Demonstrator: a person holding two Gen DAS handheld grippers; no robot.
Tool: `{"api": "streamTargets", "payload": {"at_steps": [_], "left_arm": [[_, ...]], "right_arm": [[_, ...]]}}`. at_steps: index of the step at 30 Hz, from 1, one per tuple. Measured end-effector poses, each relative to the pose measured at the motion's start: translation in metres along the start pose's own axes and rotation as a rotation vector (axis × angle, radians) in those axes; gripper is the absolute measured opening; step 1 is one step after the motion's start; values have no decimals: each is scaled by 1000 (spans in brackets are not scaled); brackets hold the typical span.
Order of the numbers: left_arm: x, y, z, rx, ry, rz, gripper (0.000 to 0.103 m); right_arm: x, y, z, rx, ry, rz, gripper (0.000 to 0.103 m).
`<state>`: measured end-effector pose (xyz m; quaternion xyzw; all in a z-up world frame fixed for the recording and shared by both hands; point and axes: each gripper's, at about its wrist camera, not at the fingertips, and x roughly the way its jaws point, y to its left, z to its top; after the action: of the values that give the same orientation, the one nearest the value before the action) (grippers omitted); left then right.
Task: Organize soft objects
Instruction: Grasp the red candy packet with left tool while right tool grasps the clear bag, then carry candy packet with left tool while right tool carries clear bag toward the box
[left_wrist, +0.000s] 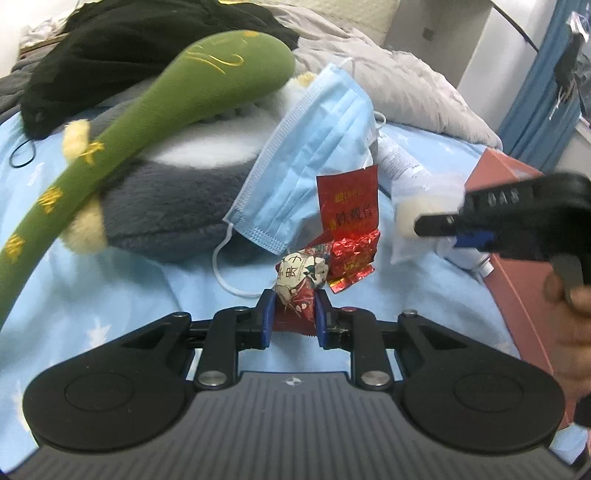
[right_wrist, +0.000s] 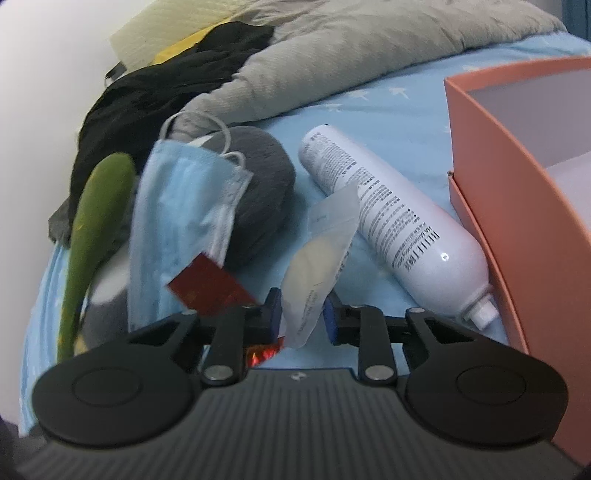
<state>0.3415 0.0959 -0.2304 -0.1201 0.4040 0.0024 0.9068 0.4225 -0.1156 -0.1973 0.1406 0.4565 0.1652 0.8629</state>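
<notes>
Holding a crinkly snack packet (left_wrist: 301, 280) in my left claw (left_wrist: 294, 314) and a clear pouch (right_wrist: 314, 273) in my right claw (right_wrist: 301, 317) — both over the bed (left_wrist: 129, 295). They look light, soft, slippery — I pinch their edges, box (right_wrist: 491, 177) nearby.

Pale-blue mask (left_wrist: 310, 155), green plush (left_wrist: 155, 96)

Red tea packet (left_wrist: 349, 201): "铁观音"; white tube (right_wrist: 391, 225) txt illegible.
</notes>
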Motion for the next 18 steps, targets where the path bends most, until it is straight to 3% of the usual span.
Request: {"api": "streamTargets", "payload": {"at_steps": [18], "left_arm": [[-107,-28,-35,-53,-54,-24,26]], "right_arm": [[-111,19,-75,-115,33,-18,24]]}}
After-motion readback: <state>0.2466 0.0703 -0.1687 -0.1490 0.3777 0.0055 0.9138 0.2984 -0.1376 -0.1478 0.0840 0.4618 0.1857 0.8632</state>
